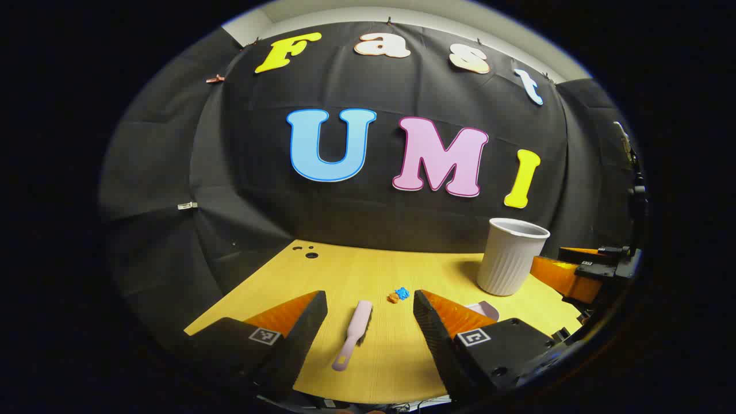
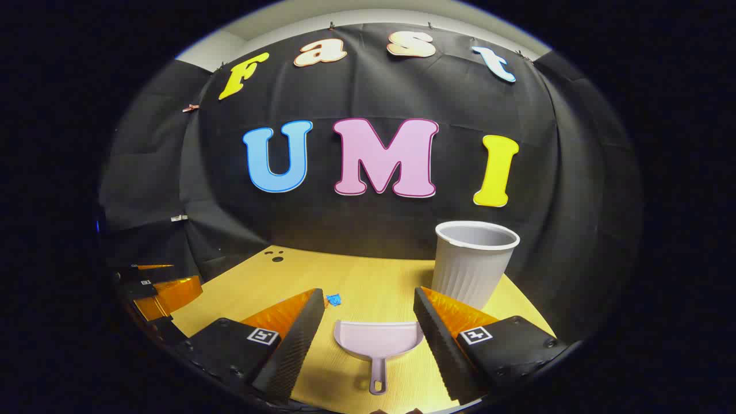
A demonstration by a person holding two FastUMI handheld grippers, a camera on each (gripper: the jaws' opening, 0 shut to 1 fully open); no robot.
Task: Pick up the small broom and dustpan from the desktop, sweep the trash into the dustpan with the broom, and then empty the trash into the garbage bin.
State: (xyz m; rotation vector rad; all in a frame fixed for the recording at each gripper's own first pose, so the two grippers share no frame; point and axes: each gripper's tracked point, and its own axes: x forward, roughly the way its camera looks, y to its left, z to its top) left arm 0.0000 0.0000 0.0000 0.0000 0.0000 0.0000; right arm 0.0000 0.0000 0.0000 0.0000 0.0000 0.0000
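Note:
A small pink broom (image 1: 355, 331) lies flat on the wooden desktop (image 1: 345, 270), between the fingers of my open left gripper (image 1: 370, 307), handle toward me. Just beyond it sit small blue and orange scraps of trash (image 1: 398, 295). A pale pink dustpan (image 2: 378, 341) lies on the desktop between the fingers of my open right gripper (image 2: 370, 307), its handle pointing at me. The blue scrap (image 2: 333, 299) peeks out beside the right gripper's left finger. A ribbed grey garbage bin (image 1: 511, 256) (image 2: 473, 261) stands upright at the back right of the desk. Neither gripper touches anything.
The other gripper shows at the right edge of the left gripper view (image 1: 581, 270) and at the left edge of the right gripper view (image 2: 155, 287). Small dark holes (image 1: 307, 252) mark the desk's far left corner. The black cloth wall rises behind the desk.

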